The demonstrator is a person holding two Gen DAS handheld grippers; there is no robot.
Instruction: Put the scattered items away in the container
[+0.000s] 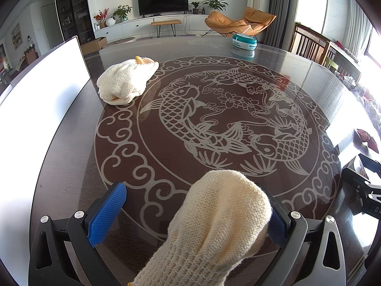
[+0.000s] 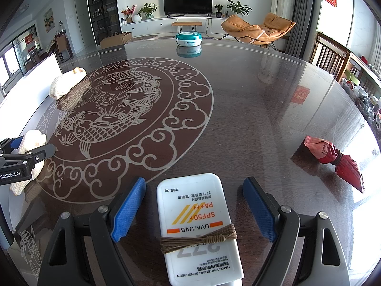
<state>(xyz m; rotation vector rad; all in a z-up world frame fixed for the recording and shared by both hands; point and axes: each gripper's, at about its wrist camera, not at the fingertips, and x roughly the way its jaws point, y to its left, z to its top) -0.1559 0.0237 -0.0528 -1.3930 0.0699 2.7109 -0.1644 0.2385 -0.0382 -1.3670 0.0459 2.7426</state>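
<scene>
Left wrist view shows the left gripper (image 1: 195,217) with its jaws wide, and a cream knitted glove (image 1: 214,228) lies between them, against the right blue pad (image 1: 277,228) and clear of the left one. A second knitted glove (image 1: 126,81) lies far off on the left, beside the white container (image 1: 47,90). On the right wrist view, the right gripper (image 2: 194,212) is wide too. A white sunscreen bottle (image 2: 197,226) lies between its pads, touching neither. A red packet (image 2: 333,159) rests on the dark table (image 2: 262,119), far to the right.
</scene>
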